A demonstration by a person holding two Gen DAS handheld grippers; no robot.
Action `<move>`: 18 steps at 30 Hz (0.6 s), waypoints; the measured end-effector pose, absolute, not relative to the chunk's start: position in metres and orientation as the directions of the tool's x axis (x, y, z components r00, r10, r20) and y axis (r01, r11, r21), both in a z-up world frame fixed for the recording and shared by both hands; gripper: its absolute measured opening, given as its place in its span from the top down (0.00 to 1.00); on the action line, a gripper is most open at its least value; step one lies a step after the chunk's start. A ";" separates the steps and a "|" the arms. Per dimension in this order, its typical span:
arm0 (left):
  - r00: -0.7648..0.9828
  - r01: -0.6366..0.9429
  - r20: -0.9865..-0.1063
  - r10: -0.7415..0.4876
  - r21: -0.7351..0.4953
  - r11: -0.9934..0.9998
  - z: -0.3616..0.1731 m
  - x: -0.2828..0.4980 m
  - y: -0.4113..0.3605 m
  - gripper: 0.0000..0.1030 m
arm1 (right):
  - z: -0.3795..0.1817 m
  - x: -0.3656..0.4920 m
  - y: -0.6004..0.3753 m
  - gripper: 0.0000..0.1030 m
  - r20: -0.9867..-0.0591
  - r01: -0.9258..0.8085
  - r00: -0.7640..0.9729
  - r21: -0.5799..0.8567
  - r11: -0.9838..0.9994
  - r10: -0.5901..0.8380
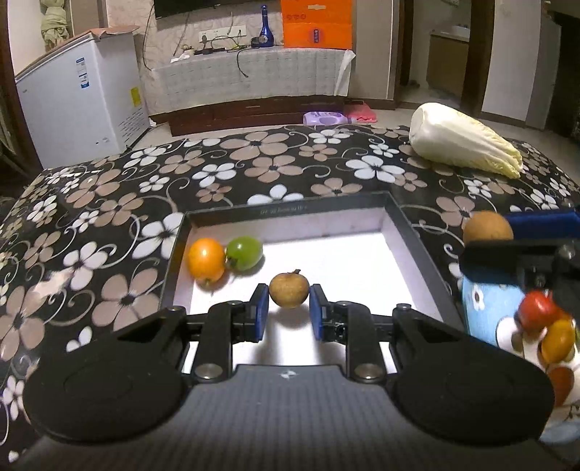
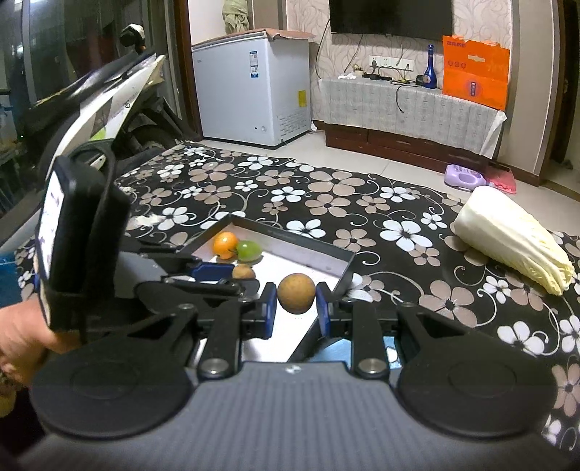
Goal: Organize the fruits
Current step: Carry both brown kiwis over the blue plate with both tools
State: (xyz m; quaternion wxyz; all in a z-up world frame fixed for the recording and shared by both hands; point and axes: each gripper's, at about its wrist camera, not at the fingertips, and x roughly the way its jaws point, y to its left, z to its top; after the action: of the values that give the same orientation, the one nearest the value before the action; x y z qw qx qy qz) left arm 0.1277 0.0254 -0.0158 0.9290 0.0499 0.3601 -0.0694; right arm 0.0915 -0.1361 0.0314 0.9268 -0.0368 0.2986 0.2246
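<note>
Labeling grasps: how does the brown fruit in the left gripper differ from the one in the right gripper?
The left gripper holds the smaller brown fruit, stem stub on top; the right gripper holds the larger brown fruit, round, no stem visible. The smaller one hangs over the tray's white floor; the larger one is near the tray's corner. Shared: brown, rough skin, both pinched between blue pads.

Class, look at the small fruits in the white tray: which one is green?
The green tomato at the tray's far left, touching the orange one. The fruit in the left gripper is brown.

Likely a home: television [image 2: 391, 18], chest freezer [image 2: 250, 87].
</note>
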 end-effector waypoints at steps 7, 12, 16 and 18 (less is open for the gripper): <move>0.730 0.148 -0.679 -0.080 0.043 0.988 -0.011 0.106 0.030 0.73 | 0.034 0.081 -0.138 0.75 -0.560 -0.431 0.727 0.081 0.899 0.398; 0.735 0.137 -0.675 -0.069 0.048 0.989 -0.008 0.094 0.031 0.73 | 0.035 0.074 -0.139 0.75 -0.556 -0.429 0.728 0.086 0.899 0.401; 0.732 0.127 -0.678 -0.072 0.032 0.991 -0.004 0.090 0.033 0.73 | 0.034 0.066 -0.141 0.75 -0.553 -0.423 0.730 0.097 0.901 0.402; 0.736 0.127 -0.673 -0.072 0.033 0.991 -0.001 0.087 0.032 0.73 | 0.034 0.063 -0.141 0.75 -0.553 -0.420 0.730 0.100 0.902 0.401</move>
State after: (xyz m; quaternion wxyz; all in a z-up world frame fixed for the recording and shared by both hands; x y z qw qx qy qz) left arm 0.0871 0.0321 -0.0013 0.9308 0.0383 0.3595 -0.0534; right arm 0.0629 -0.1414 0.0338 0.9299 -0.0161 0.2937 0.2207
